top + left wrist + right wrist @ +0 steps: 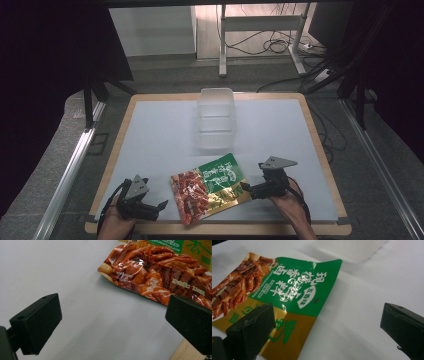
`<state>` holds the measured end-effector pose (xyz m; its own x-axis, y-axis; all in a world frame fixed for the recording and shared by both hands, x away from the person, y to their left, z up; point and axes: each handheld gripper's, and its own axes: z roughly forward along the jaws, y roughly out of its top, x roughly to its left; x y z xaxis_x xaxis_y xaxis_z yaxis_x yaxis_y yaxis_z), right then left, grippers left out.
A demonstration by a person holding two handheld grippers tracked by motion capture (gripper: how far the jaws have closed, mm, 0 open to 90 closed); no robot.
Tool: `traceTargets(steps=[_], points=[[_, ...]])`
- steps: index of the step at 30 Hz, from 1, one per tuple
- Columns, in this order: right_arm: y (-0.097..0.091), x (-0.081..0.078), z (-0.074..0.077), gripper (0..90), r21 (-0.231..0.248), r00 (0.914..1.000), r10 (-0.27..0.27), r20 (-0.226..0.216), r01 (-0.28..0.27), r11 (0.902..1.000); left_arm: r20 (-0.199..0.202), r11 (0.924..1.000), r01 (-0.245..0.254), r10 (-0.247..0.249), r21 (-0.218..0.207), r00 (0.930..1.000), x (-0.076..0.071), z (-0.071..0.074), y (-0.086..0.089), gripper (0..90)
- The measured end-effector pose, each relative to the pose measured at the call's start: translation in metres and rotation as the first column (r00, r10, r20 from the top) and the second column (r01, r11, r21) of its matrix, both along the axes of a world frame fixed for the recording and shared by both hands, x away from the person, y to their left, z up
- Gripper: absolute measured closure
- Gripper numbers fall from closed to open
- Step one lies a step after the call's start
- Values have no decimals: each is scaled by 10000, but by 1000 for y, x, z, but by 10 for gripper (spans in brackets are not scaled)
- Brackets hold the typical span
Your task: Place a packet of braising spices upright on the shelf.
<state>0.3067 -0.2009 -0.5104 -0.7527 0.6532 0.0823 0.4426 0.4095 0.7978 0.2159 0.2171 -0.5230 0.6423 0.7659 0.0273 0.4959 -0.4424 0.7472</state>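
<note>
High view: we see a snack packet [210, 187] flat on the bench [150, 135], lying between the two tools. The left tool [161, 206] sits just beside the packet's red end, jaws apart, gripping nothing. The right tool [246, 188] is at the packet's green and gold end, its tip at the edge; we cannot tell from here whether it touches. A clear plastic box [216, 117] stands well ahead of both tools.

Left gripper view: we note the left tool [112, 322] wide open, bare bench between its jaws. The packet [160, 272] lies ahead and toward its right jaw, clear of both.

Right gripper view: the right tool [327, 325] is wide open and holds nothing. The packet [294, 292] reaches in beside its left jaw, the gold corner low between the jaws. The box [352, 248] lies ahead.
</note>
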Motion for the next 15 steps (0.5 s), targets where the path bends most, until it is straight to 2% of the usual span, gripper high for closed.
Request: traceTargets(steps=[1, 8, 12, 15], points=[[5, 1, -2, 0, -121, 9998, 133, -169, -135, 9998, -3, 10000, 1, -1, 1, 10000, 0, 0, 0, 6], [16, 3, -3, 17, -118, 9988, 454, -203, -457, 9989, -2, 10000, 12, -12, 36, 10000, 0, 0, 0, 7], [25, 4, -3, 72, -553, 9979, 570, -312, -587, 9967, -7, 10000, 15, -15, 38, 10000, 0, 0, 0, 7], [30, 6, -6, 133, -699, 9969, 536, -584, -576, 9959, 0, 10000, 22, -22, 45, 10000, 0, 0, 0, 7]])
